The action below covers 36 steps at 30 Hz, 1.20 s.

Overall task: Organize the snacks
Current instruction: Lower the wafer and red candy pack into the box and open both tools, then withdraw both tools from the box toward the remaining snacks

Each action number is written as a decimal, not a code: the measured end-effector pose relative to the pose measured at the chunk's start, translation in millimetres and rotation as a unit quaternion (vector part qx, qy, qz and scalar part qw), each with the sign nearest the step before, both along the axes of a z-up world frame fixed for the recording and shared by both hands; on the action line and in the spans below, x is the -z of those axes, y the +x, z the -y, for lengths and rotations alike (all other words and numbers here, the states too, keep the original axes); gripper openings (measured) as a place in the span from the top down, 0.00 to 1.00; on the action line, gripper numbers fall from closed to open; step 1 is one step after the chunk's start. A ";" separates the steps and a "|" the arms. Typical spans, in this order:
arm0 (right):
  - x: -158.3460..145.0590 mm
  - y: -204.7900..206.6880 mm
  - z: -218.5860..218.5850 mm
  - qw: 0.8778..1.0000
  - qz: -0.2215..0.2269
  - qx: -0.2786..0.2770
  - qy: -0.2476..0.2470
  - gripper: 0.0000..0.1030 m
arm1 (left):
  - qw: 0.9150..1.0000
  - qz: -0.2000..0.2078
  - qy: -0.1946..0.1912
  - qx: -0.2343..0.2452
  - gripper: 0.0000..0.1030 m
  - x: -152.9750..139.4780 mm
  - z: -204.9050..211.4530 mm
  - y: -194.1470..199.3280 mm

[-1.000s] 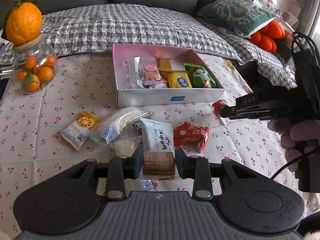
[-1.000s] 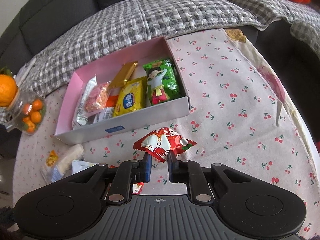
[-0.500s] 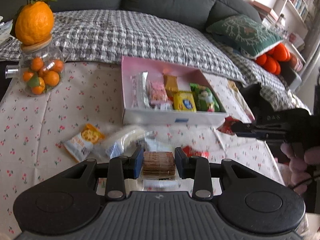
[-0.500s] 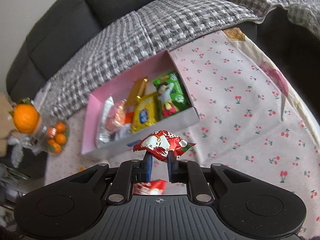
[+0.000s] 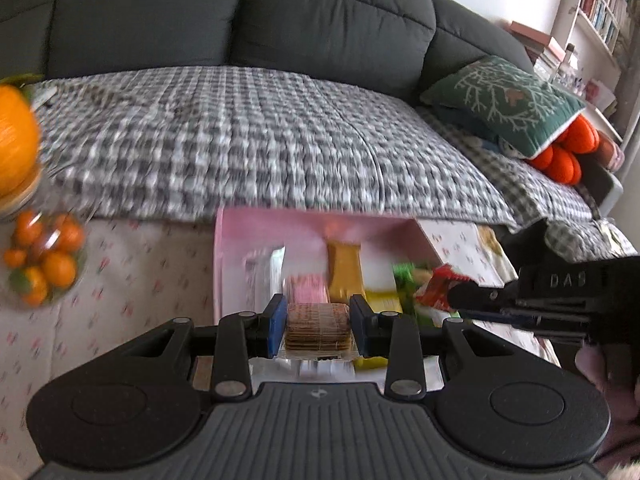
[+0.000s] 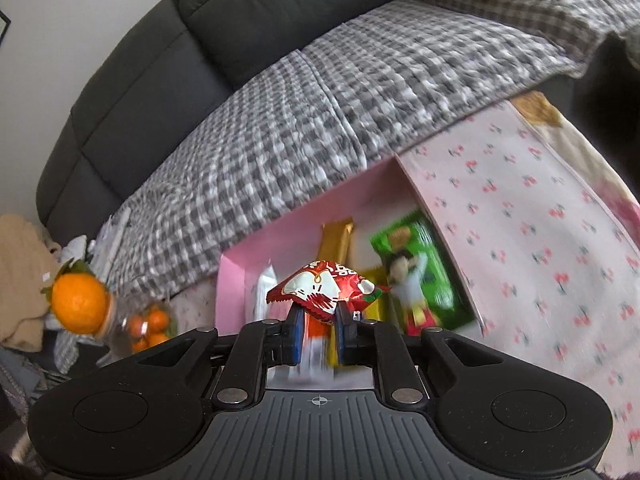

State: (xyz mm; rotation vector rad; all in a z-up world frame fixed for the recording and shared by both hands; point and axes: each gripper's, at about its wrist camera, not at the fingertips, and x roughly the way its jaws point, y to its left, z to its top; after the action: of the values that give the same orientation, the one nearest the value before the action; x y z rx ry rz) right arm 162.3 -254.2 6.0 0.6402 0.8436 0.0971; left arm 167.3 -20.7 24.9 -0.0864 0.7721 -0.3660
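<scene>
My left gripper (image 5: 318, 326) is shut on a clear pack of brown biscuits (image 5: 318, 326) and holds it over the near side of the pink box (image 5: 280, 226). My right gripper (image 6: 318, 334) is shut on a red snack packet (image 6: 324, 286), also above the pink box (image 6: 288, 240); it shows at the right of the left wrist view (image 5: 460, 296), with the red packet (image 5: 438, 290) at its tip. The box holds a gold bar (image 6: 336, 240), a green packet (image 6: 420, 268), a yellow packet (image 5: 382, 300) and a pink packet (image 5: 306, 284).
A glass jar of small oranges (image 5: 40, 260) with a big orange (image 5: 14, 144) on top stands at the left on the cherry-print tablecloth (image 6: 540, 248). A sofa with a grey checked blanket (image 5: 260, 140) lies behind the table. A green cushion (image 5: 508, 100) is at the right.
Both grippers have lifted off the table and moved forward over the pink box, each still holding its snack. The loose snacks on the cloth have dropped out of view.
</scene>
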 end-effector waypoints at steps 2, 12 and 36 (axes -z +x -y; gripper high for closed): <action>4.4 13.3 0.0 1.000 0.003 -0.001 -0.012 0.86 | 1.000 0.003 0.002 -0.001 0.70 6.2 7.0 14.6; 33.2 60.7 3.4 0.999 0.018 -0.003 -0.044 0.86 | 1.000 0.020 0.020 -0.005 0.70 31.7 30.7 63.9; 10.0 30.4 7.8 0.998 -0.011 0.015 -0.056 0.31 | 0.998 0.007 0.060 -0.029 0.14 24.5 7.8 38.5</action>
State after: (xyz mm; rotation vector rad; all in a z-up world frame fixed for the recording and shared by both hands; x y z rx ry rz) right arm 192.7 -262.0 -4.0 0.5500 0.8540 0.0147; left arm 205.9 -28.5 0.4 0.0065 0.7740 -0.2642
